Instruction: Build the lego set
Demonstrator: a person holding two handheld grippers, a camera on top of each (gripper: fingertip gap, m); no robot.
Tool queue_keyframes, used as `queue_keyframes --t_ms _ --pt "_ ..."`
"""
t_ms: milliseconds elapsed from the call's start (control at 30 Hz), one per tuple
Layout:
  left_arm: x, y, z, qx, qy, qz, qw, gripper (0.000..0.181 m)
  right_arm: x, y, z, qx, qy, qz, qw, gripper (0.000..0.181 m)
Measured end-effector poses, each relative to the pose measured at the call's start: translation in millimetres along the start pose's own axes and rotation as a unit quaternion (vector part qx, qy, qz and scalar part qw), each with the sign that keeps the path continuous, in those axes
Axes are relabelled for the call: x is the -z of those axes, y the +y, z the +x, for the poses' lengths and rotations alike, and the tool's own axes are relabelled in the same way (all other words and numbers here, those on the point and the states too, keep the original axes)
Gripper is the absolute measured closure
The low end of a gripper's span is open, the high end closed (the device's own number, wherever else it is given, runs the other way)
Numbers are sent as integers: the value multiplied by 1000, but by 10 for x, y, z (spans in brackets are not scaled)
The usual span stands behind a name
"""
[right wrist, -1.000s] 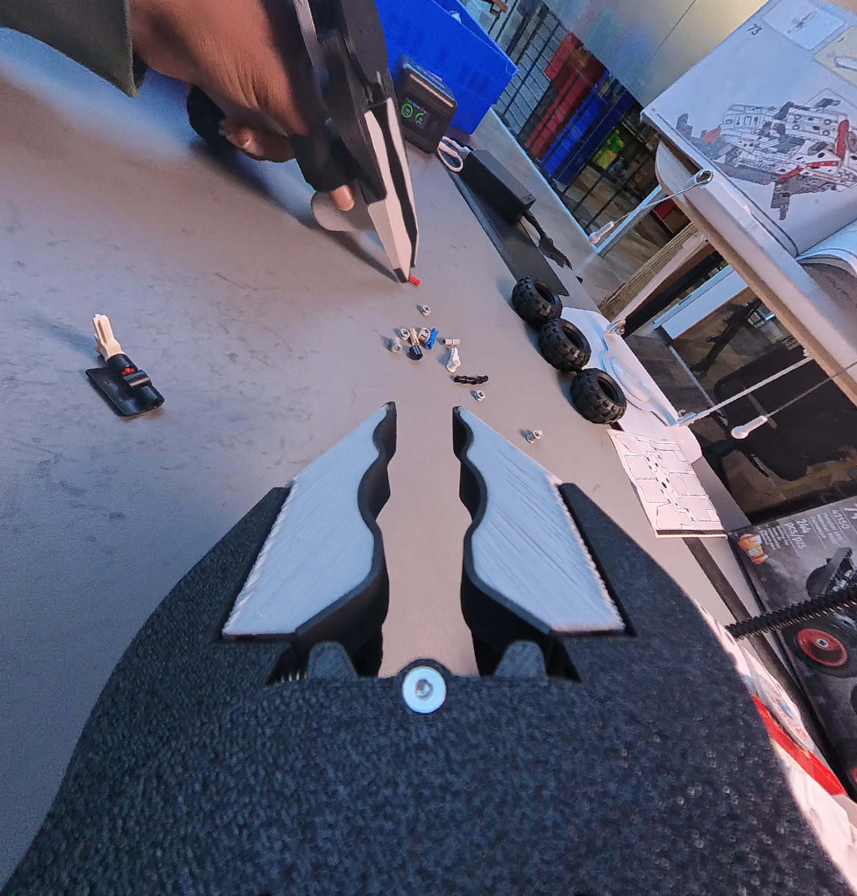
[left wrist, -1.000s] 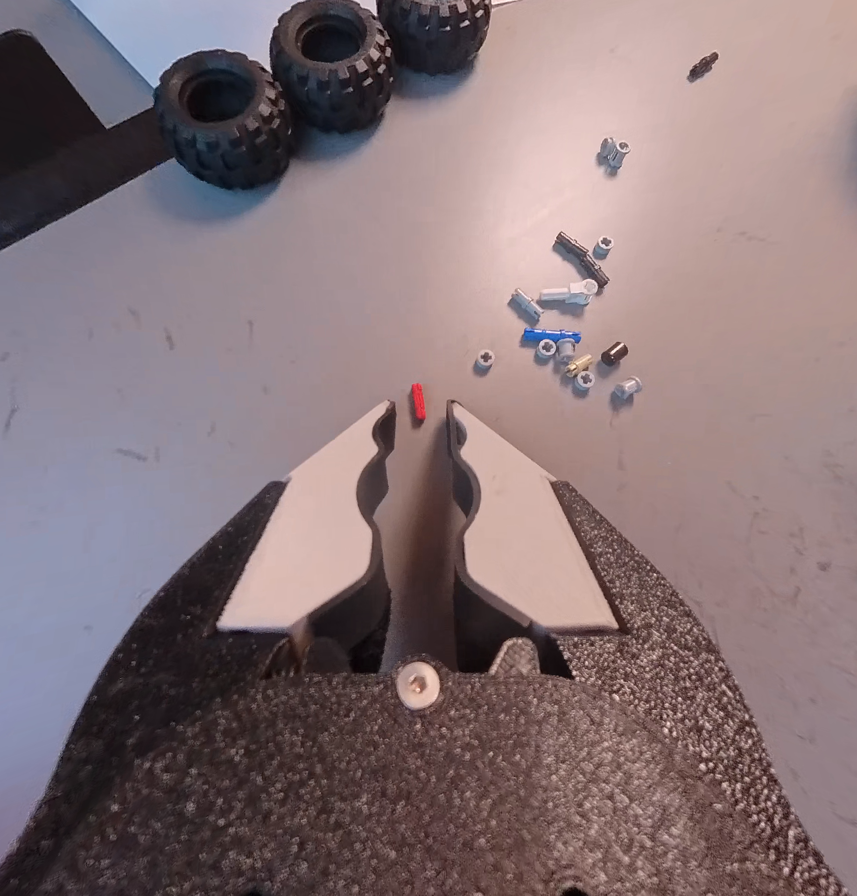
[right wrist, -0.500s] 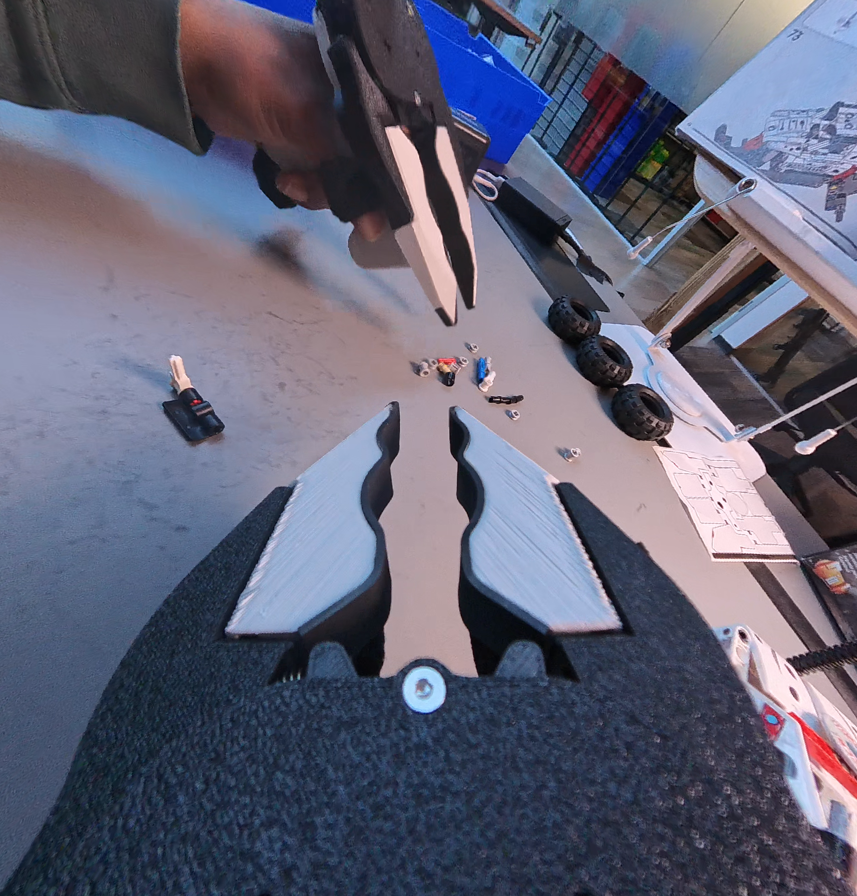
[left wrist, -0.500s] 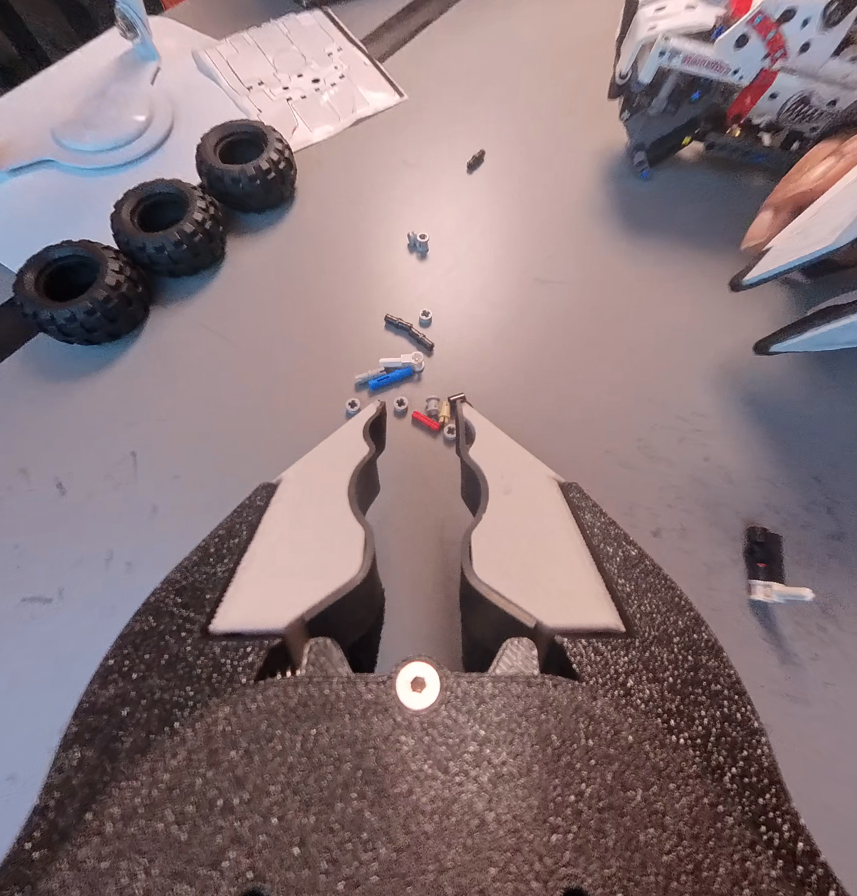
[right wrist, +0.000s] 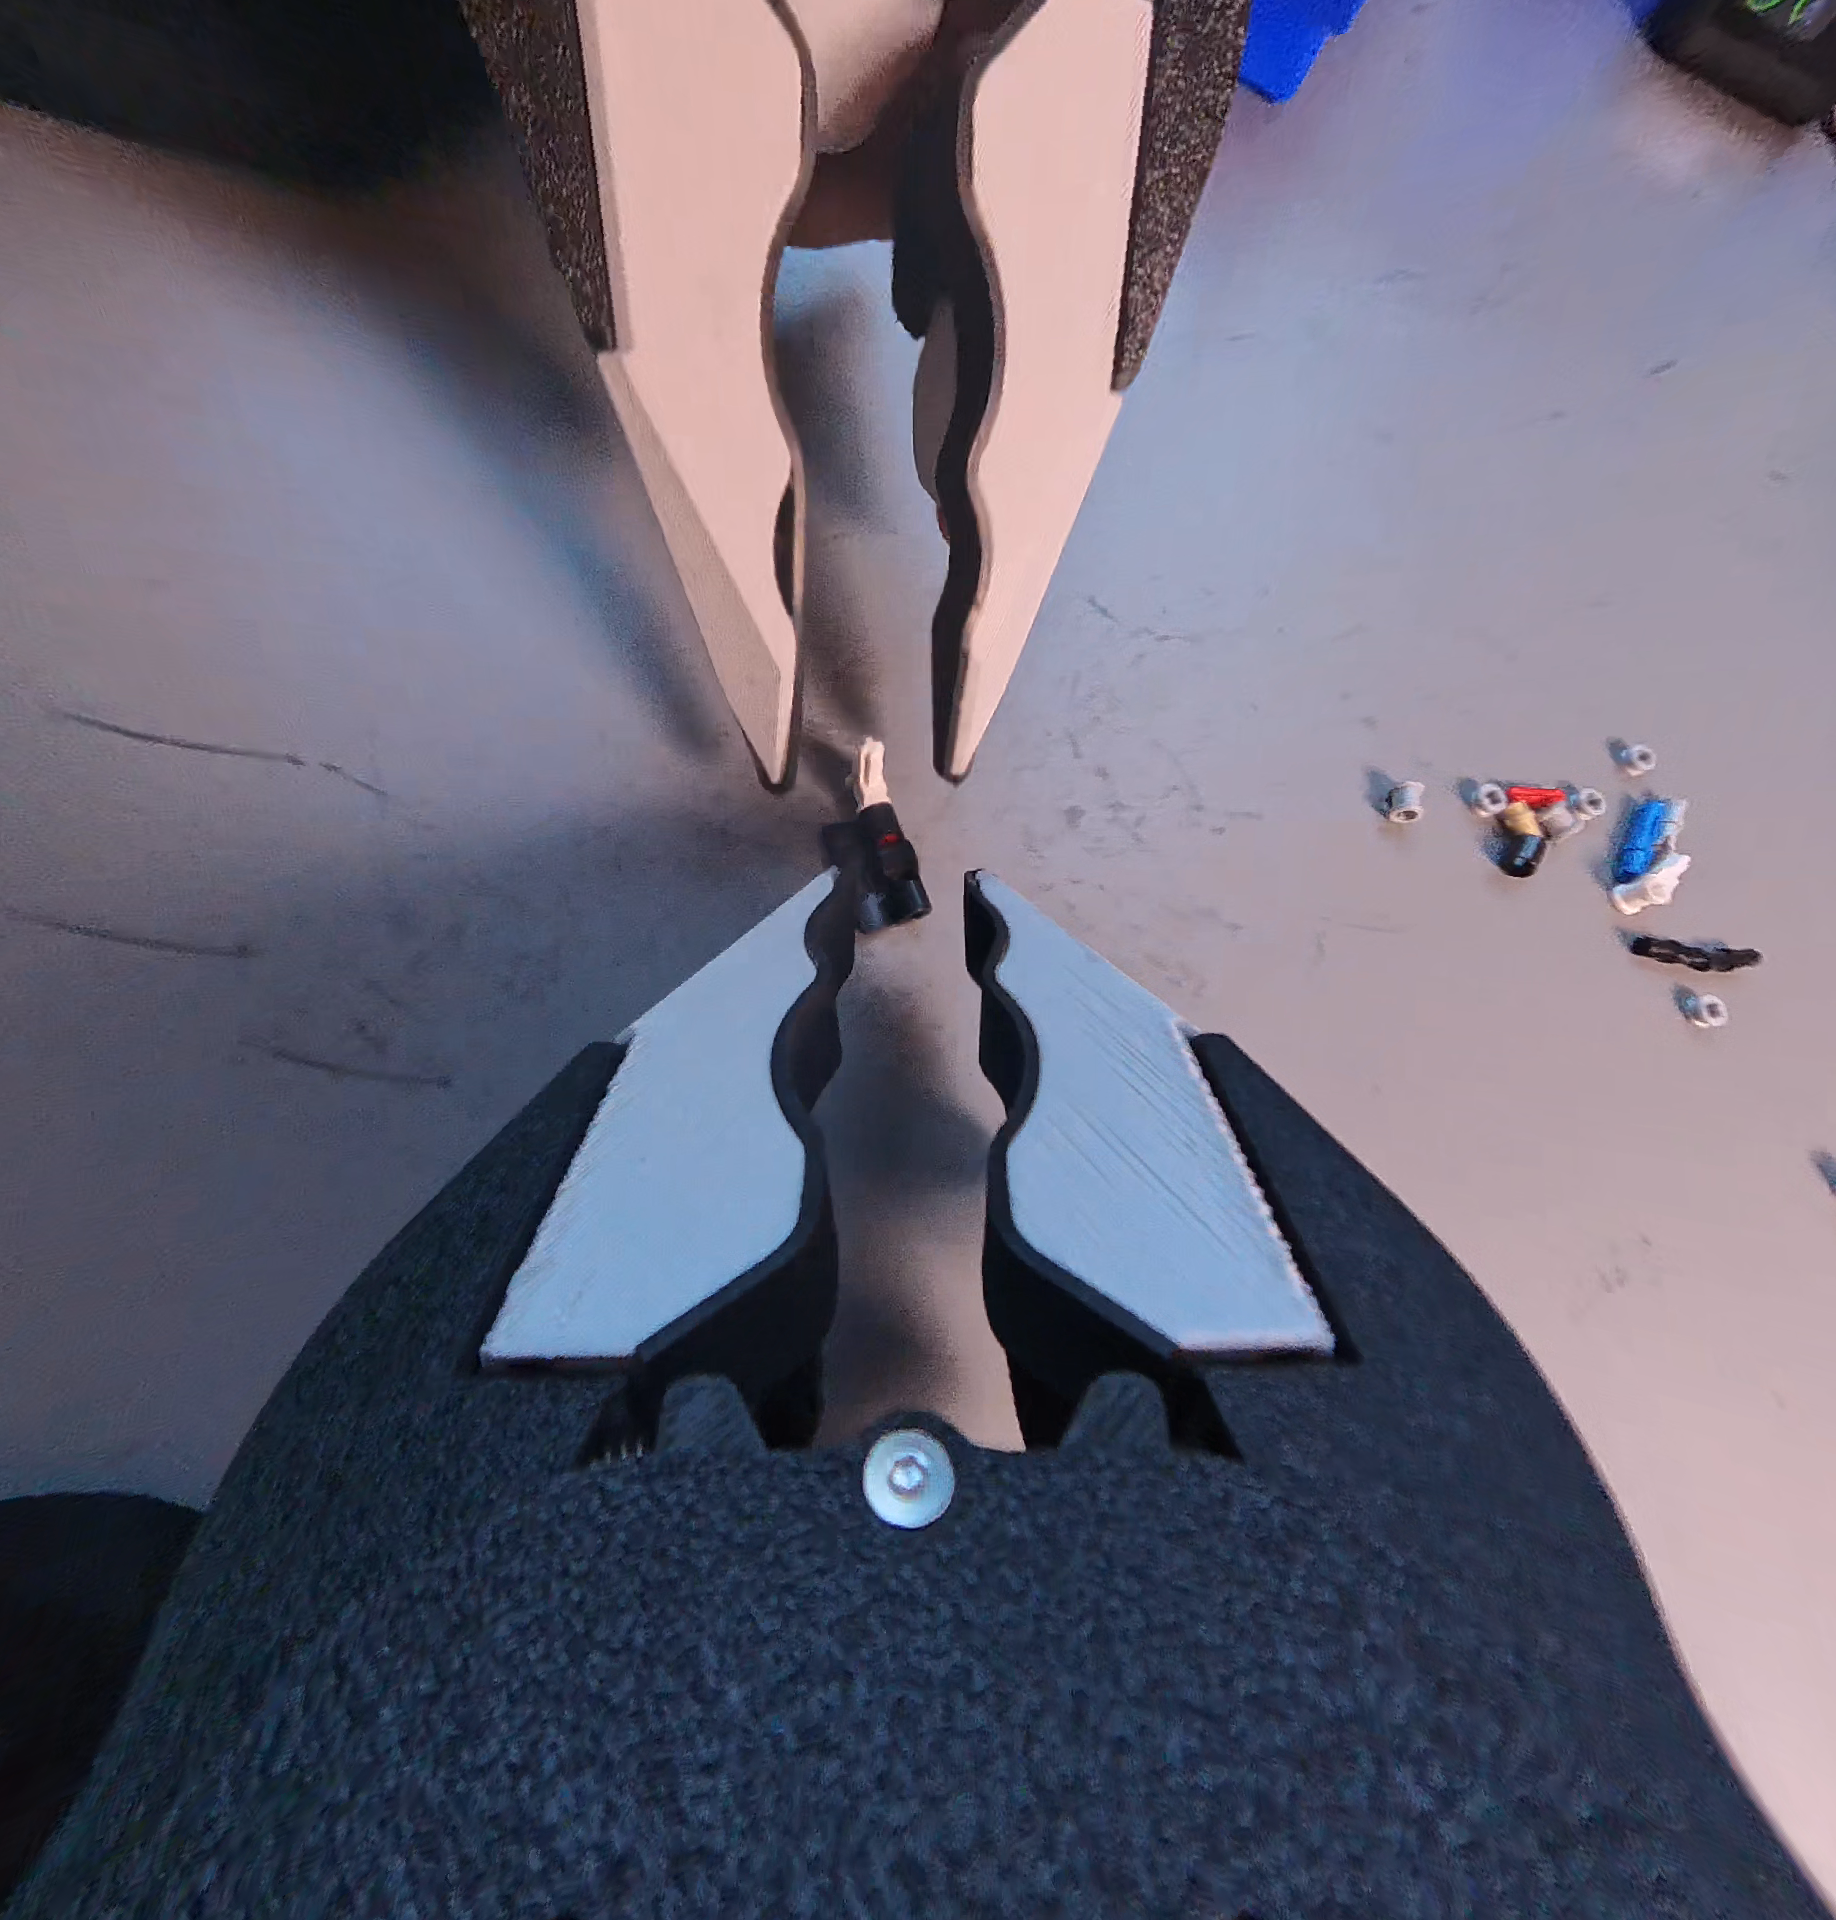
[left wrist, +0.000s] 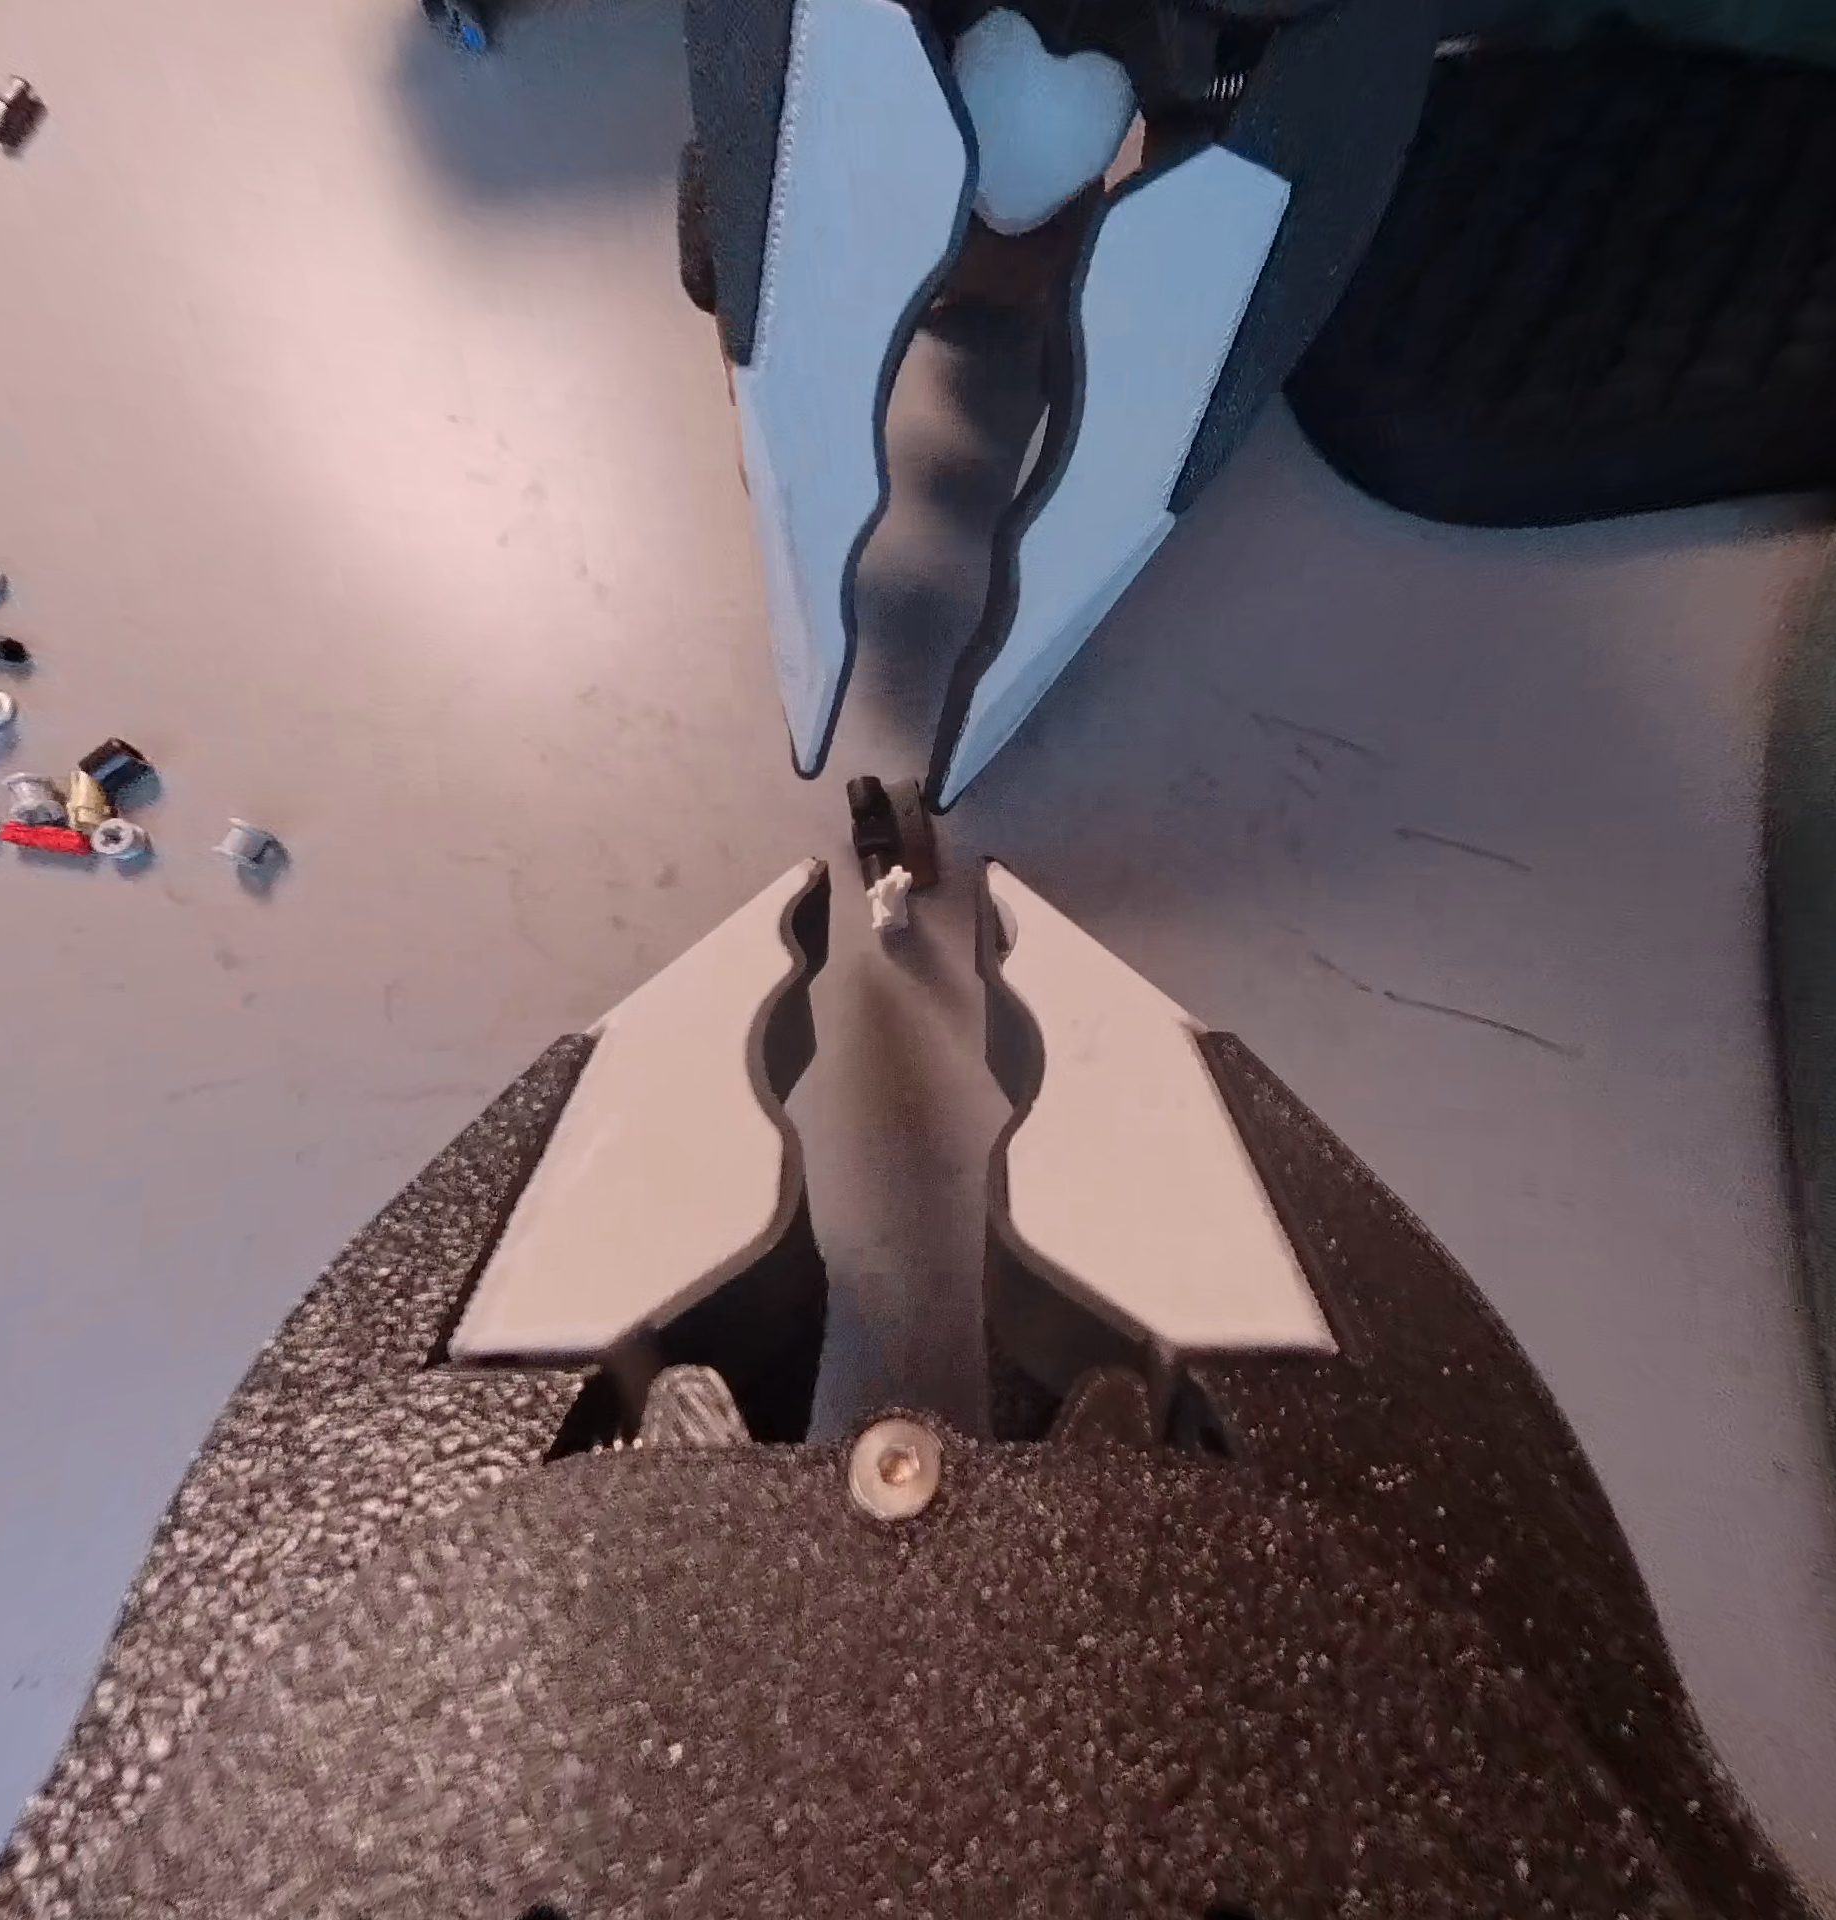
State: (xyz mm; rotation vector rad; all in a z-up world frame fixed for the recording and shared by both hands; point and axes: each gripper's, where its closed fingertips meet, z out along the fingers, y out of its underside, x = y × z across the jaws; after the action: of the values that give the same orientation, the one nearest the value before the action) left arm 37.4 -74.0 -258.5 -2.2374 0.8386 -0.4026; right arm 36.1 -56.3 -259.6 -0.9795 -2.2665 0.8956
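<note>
With both the left claw and right claw narrowly agape, empty, flanking the small black assembly, either tip may knock it across the table.

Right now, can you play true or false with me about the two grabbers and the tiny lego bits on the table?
1. Both grabbers point at each other, tips close together. True: the left gripper faces the right gripper.
2. The right gripper is squeezing the small black piece with a white peg. False: it lies on the table between the open tips of both.
3. A little pile of loose pieces sits off to one side. True.
4. The red pin is all alone, far from other bits. False: it lies inside the pile, touching grey pieces.
5. The left gripper is shut tight. False: its fingers stand apart.
</note>
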Motion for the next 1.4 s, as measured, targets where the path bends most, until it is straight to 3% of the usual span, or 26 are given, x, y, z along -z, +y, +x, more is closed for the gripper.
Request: queue_keyframes --t_ms 133,467,900,1400 --pt "-68 78 -37 -28 -20 -21 999 178 -48 16 -32 1 -8 -12 1000 161" --pt "59 -195 3 -122 -63 43 990 179 68 -180 -86 -45 -27 62 997 167" --pt "160 -325 -7 -219 -132 59 965 179 199 -299 -51 -169 -86 113 975 174" --pt "215 -428 -21 -218 -138 87 962 179 350 -347 -15 -257 -107 122 953 176"
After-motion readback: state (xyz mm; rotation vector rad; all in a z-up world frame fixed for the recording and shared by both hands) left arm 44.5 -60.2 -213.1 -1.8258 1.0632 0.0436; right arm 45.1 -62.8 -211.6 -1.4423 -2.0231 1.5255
